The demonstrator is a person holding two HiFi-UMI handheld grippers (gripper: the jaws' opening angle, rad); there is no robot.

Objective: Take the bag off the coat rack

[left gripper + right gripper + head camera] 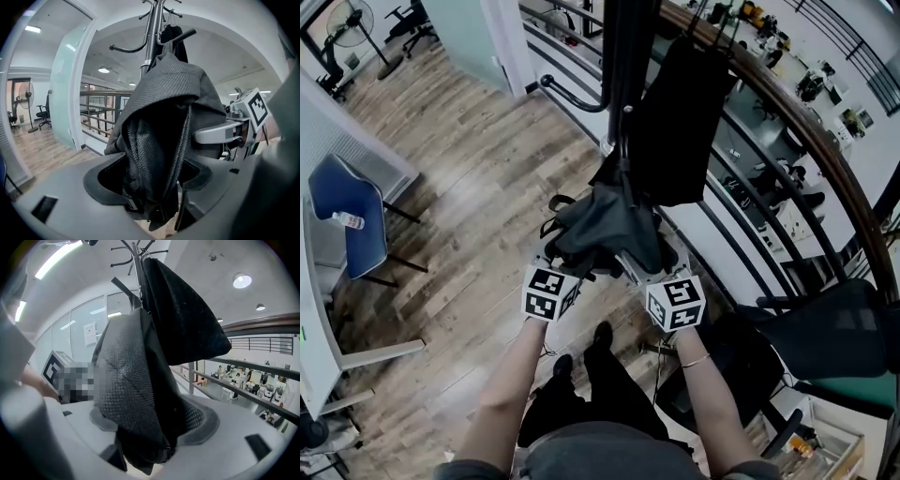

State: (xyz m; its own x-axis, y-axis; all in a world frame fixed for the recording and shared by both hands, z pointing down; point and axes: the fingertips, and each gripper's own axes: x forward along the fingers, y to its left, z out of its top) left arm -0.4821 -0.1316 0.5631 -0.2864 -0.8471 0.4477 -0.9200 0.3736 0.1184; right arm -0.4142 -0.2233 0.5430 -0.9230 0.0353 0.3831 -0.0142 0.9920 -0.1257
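A dark grey fabric bag (605, 230) hangs low from the black coat rack (621, 84), its strap going up to a hook (180, 36). A second, black bag (680, 122) hangs higher on the same pole. My left gripper (152, 180) comes from the left and has the grey bag's lower folds (154, 140) filling the gap between its pads. My right gripper (150, 423) comes from the other side, and its pads press the bag's mesh panel (126, 380). In the head view both marker cubes (548, 292) sit just under the bag, and the fingertips are hidden by fabric.
A brown-topped railing (787, 122) curves close behind the rack, with a drop to a lower floor beyond it. A black office chair (834, 328) stands at the right, a blue chair (347, 220) at the left. Wooden floor (478, 187) lies to the left.
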